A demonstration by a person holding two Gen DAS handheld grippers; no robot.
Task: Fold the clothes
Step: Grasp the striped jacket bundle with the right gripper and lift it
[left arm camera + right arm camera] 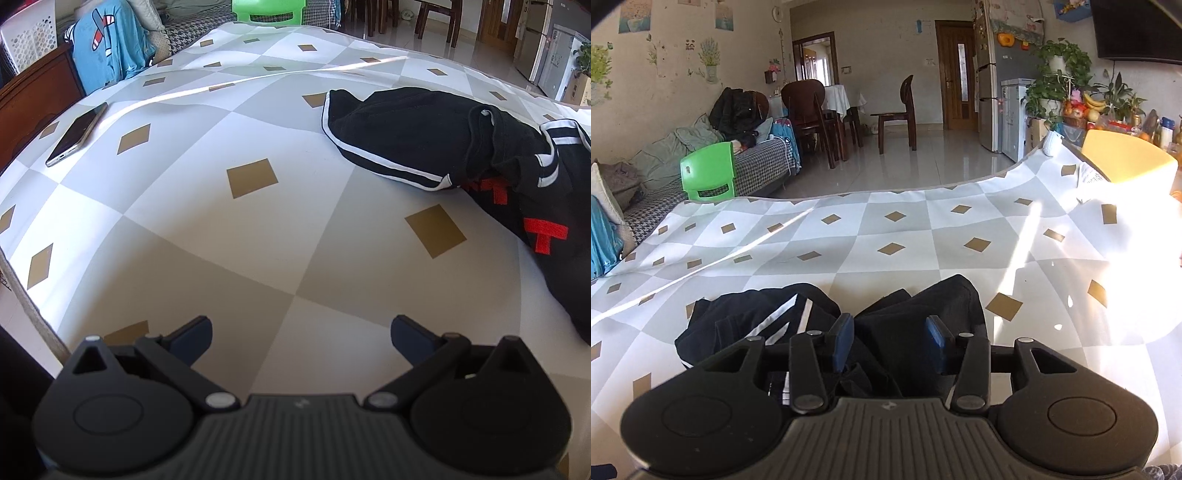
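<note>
Left wrist view: left gripper (pixel 301 339) at bottom centre, jaws spread wide, nothing between them, over bare checked tablecloth (pixel 207 236). Black garment (pixel 417 136) with white stripes and red letters bunched at right of frame. Phone (pixel 75 133) flat at upper left.

Right wrist view: right gripper (pixel 890 341) low centre, jaws partly apart, black cloth lying between, pads not pressing it. Green chair (pixel 708 170) at left beyond table edge.

Garment (pixel 424 136): matt black knit cloth. Tablecloth (pixel 258 236): smooth, faint sheen. Phone (pixel 75 134): glossy glass, metal edge. Chair (pixel 709 171): shiny green plastic.
</note>
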